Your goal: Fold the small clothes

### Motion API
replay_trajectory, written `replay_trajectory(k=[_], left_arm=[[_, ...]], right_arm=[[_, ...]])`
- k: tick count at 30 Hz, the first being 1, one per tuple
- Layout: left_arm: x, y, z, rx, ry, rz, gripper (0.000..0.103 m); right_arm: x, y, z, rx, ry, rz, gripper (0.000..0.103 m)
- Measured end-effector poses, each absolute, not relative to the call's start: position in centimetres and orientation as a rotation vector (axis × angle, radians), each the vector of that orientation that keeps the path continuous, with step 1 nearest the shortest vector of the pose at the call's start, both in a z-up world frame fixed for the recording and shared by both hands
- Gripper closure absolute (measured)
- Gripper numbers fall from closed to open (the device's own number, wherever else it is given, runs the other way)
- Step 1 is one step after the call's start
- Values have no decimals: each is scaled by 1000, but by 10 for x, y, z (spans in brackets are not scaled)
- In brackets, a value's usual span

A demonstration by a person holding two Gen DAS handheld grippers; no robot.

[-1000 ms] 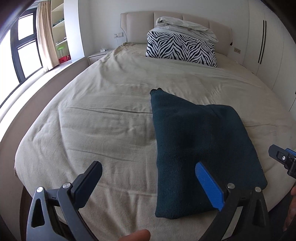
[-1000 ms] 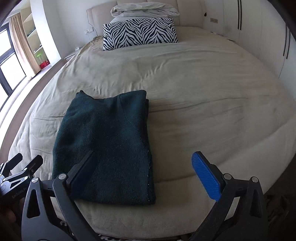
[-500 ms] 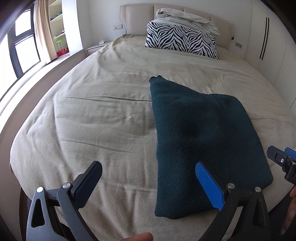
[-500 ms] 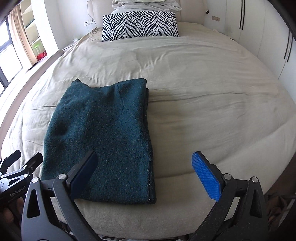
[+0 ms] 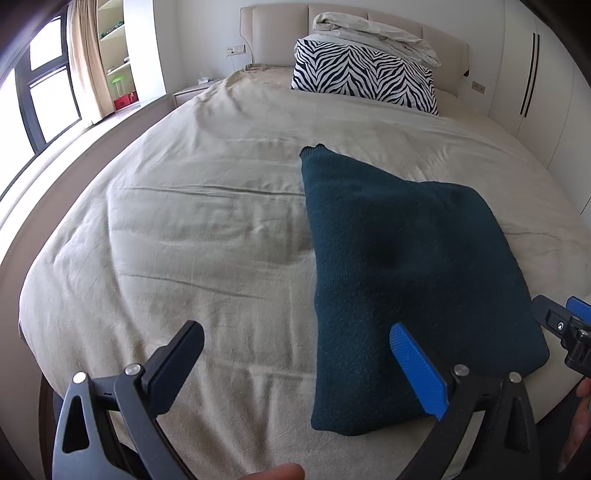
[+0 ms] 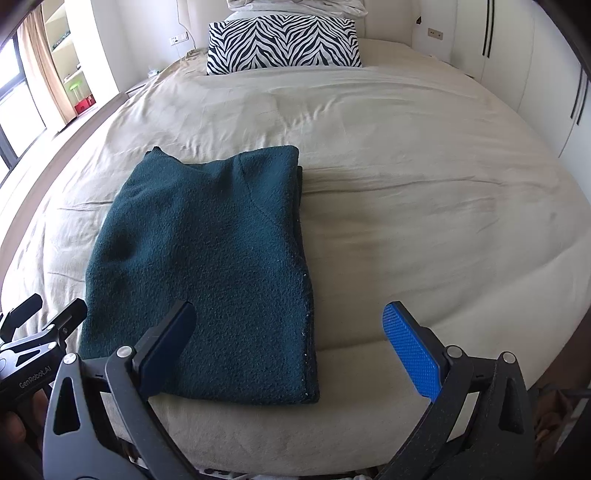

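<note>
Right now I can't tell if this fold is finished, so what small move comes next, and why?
Probably lower both open grippers, left gripper and right gripper, to the near edge of the dark green sweater: it lies flat as a long rectangle, with neither gripper holding it.

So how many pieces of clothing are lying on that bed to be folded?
1: a dark green sweater, already folded, near the foot of the bed. At the head lie only a zebra pillow and bundled bedding, which could hide more.

Bedspread (image 6: 424,177) bare both sides of sweater (image 6: 207,258); zebra pillow (image 6: 282,44) far back.
</note>
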State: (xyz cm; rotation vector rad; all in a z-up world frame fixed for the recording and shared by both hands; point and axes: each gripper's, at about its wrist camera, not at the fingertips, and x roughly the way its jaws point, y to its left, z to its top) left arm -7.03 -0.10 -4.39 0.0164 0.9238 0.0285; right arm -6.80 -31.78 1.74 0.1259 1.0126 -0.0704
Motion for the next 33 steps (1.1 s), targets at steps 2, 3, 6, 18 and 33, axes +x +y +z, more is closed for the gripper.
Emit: replay_trajectory(k=[2,3,6,18,33], left_arm=[[-71,-1,-45,16,926,28,0],[-71,-1,-45,16,926,28,0],[-71,-1,-46,16,928,28,0],[-71,-1,-46,16,928,28,0],[-71,-1,-47,14,929,27,0]], right_arm=[[-68,-317,17,127,1015,-69,0],[-68,-317,16,126,1016,-69,0],[-68,-316,15,126,1018,-66,0],[-69,-315,13,125,1022,-66,0],[-70,-313,10,123,1025,-66,0]])
